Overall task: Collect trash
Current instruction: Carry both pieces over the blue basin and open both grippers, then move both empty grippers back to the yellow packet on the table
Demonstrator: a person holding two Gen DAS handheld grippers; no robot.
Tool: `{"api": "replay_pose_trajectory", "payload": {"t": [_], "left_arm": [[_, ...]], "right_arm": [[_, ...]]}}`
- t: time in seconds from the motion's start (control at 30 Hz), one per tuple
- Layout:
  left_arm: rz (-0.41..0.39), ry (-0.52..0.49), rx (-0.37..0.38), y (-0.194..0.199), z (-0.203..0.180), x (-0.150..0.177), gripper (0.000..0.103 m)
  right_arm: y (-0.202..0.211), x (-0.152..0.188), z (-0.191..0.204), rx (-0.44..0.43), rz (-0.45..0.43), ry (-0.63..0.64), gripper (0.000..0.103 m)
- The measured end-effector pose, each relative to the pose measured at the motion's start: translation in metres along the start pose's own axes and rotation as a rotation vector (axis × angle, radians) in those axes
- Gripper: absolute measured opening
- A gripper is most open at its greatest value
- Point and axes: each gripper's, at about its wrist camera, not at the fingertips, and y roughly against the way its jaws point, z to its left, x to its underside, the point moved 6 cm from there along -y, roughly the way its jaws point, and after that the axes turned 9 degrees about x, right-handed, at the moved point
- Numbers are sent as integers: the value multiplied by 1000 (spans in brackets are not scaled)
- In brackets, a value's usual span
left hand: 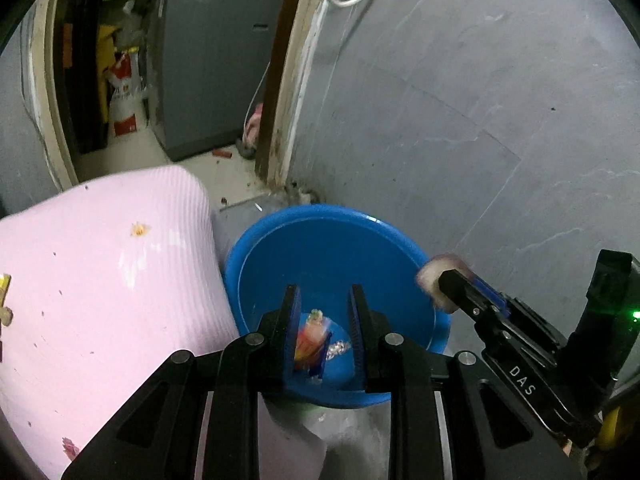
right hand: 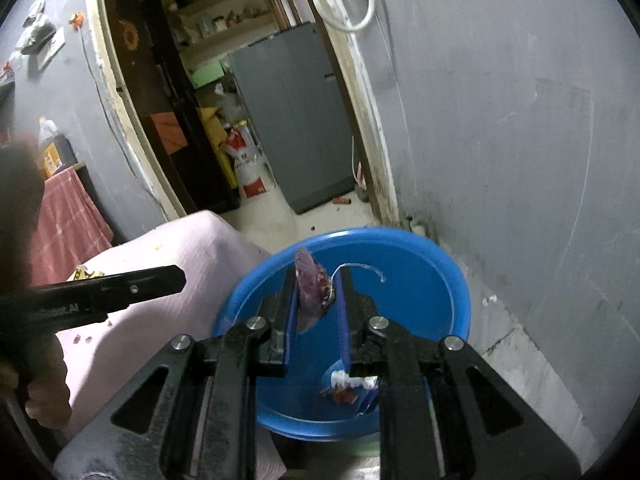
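A blue plastic basin (left hand: 280,248) stands on the floor by the grey wall; it also shows in the right wrist view (right hand: 420,280). An orange and red wrapper (left hand: 312,340) lies blurred in the basin, seen between my left gripper's (left hand: 325,300) open fingers; it shows again in the right wrist view (right hand: 344,390). My right gripper (right hand: 318,284) is shut on a purple onion piece (right hand: 312,292) above the basin. The right gripper with the piece (left hand: 436,284) shows over the basin's right rim in the left wrist view.
A pink ribbed cloth (left hand: 100,280) covers a surface left of the basin, with small scraps (left hand: 138,230) on it. A doorway behind leads to a grey fridge (right hand: 296,120) and a white sack (right hand: 248,164). The grey wall (left hand: 460,120) stands close on the right.
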Motion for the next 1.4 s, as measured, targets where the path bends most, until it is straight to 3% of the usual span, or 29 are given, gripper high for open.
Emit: {"api": "replay_pose_trajectory", "payload": {"t": [0.13,0.33,0.5,0.63,0.8,0.97,1.03,1.17,1.4], "left_arm": [[9,21,-1,0,4,5,24],[-43,22,4,21,4,5,30],[-108,29,2,49,5,-1,38],[-172,33,-13,76,7,-8,52],[-266,41,-37,122,20,-18,62],[-386,32,-86,174,30,-23,90],[-424,35,-105,192,34,-25,95],[-483,20,-161,227,43,-22,96],[-585,-5,-267,286,61,-4,101]], "right_arm": [[-2,3,0,-1,18,2,19],[8,-6,6,2,-8,7,21],[27,-19,14,8,-67,21,35],[49,-32,25,10,-127,44,44],[77,-48,46,4,-205,67,65],[104,-61,71,-26,-275,93,83],[112,-64,81,-41,-295,98,88],[129,-70,106,-68,-337,109,103],[154,-73,154,-120,-413,158,103]]}}
